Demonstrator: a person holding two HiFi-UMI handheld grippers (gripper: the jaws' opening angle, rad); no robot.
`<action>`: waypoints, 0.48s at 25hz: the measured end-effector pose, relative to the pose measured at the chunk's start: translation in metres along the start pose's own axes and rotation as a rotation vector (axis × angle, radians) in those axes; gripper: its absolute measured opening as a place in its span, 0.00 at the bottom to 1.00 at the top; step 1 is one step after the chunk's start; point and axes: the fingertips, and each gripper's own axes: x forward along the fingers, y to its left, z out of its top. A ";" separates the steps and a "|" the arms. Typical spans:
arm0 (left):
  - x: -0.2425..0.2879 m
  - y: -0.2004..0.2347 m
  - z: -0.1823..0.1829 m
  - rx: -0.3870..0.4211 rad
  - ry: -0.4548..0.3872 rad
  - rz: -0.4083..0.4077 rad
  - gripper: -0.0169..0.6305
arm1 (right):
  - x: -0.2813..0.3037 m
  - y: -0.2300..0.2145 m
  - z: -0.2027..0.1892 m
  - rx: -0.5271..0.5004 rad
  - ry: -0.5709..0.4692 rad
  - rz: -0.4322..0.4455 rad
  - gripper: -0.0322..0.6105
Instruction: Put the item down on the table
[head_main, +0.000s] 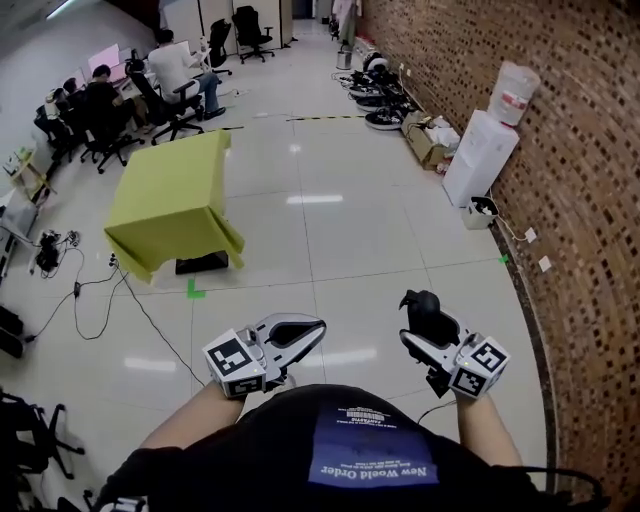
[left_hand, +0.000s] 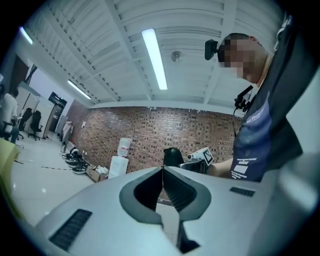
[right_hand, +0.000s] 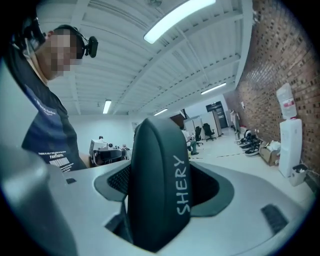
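My right gripper (head_main: 418, 330) is shut on a dark, rounded case (head_main: 428, 313) printed "SHERY" (right_hand: 157, 185); the case stands between the two jaws and fills the middle of the right gripper view. It hangs in the air over the floor at the lower right of the head view. My left gripper (head_main: 316, 327) is shut with nothing in it, its ribbed pads meeting at the tip (left_hand: 163, 168). The left gripper view also shows the case (left_hand: 172, 156) held in the right gripper. The yellow-green table (head_main: 170, 195) stands well ahead to the left, apart from both grippers.
A brick wall (head_main: 590, 150) runs along the right, with a water dispenser (head_main: 482, 150), boxes and wheeled gear on the floor beside it. People sit on office chairs at desks (head_main: 110, 95) at the far left. Cables (head_main: 95, 295) trail across the tiled floor near the table.
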 end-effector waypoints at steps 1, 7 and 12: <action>-0.002 0.016 0.000 -0.010 -0.004 0.019 0.03 | 0.015 -0.007 0.002 0.000 0.005 0.013 0.56; -0.026 0.122 0.024 -0.024 -0.030 0.056 0.03 | 0.124 -0.038 0.030 -0.021 0.010 0.047 0.56; -0.055 0.206 0.048 -0.013 -0.010 0.039 0.03 | 0.217 -0.048 0.055 -0.014 0.003 0.055 0.56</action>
